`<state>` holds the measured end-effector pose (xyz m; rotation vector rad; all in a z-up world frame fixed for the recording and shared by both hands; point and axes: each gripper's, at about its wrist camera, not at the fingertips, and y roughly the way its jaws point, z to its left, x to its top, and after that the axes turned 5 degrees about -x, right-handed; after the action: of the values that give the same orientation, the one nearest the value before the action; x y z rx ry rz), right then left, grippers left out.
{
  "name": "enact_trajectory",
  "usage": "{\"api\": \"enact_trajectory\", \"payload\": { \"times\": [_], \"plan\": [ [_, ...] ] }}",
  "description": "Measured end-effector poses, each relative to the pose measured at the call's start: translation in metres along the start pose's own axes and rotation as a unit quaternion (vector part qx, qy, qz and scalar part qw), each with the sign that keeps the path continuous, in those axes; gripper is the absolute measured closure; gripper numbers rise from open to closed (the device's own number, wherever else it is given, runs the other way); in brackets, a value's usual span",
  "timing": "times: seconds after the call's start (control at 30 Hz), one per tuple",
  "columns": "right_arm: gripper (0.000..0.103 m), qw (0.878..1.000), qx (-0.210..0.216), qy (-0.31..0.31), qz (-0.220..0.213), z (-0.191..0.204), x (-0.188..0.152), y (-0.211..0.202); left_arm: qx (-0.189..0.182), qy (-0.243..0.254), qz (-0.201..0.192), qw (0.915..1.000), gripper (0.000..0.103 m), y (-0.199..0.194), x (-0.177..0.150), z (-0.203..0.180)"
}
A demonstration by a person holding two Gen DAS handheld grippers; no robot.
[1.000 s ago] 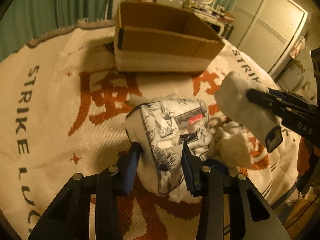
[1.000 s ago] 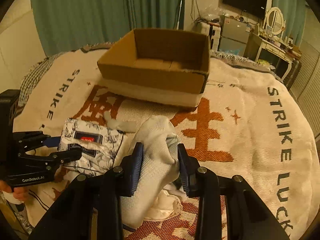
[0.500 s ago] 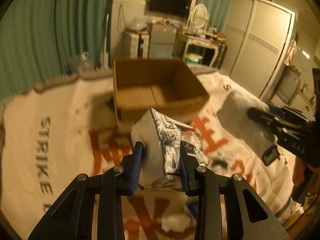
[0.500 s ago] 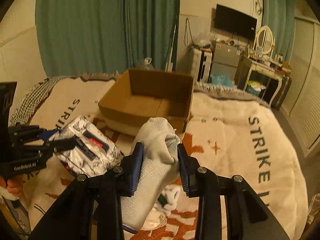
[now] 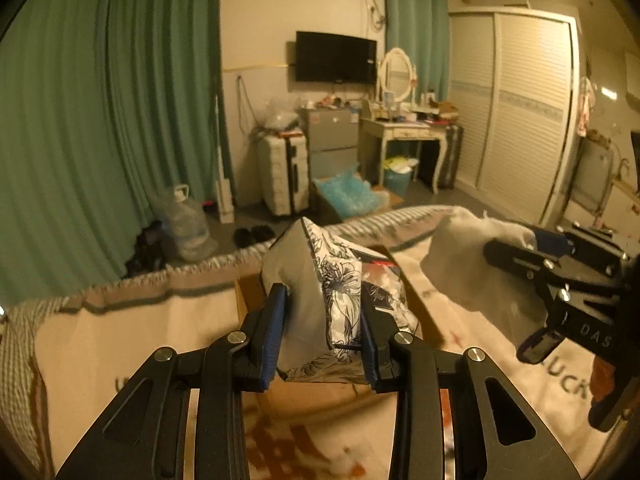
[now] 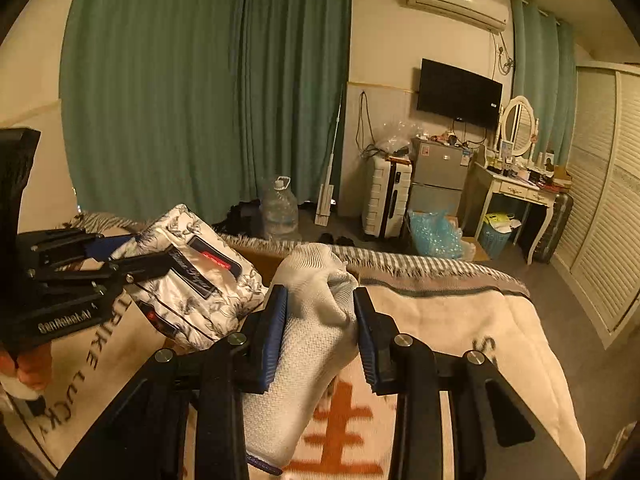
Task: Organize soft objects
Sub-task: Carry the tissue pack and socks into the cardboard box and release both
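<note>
Left wrist: left hand-held gripper [image 5: 322, 336] clamps floral pack [image 5: 340, 292], hiding most of box [image 5: 250, 296]; right hand-held gripper [image 6: 320, 334] clamps sock [image 6: 308, 320].

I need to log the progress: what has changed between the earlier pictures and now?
Both grippers rose off the blanket with their loads. The left gripper lifted the floral pack; the right gripper lifted the white sock. The box, seen whole earlier, now shows only in part behind the pack. Both grips stayed shut, and nothing was let go.
</note>
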<state>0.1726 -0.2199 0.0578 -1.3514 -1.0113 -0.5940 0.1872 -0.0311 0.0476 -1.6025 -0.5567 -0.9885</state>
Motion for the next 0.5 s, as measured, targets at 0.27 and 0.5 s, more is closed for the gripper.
{"api": "enact_trajectory", "payload": {
  "times": [0.27, 0.5],
  "plan": [
    [0.070, 0.999, 0.008, 0.018, 0.036, 0.007, 0.013, 0.090, 0.005, -0.026, 0.052, 0.9983, 0.064, 0.067, -0.027, 0.025],
    [0.052, 0.997, 0.003, 0.016, 0.071, 0.015, 0.002, 0.114, 0.037, -0.017, 0.100, 0.9942, 0.060, 0.086, -0.040, 0.034]
  ]
}}
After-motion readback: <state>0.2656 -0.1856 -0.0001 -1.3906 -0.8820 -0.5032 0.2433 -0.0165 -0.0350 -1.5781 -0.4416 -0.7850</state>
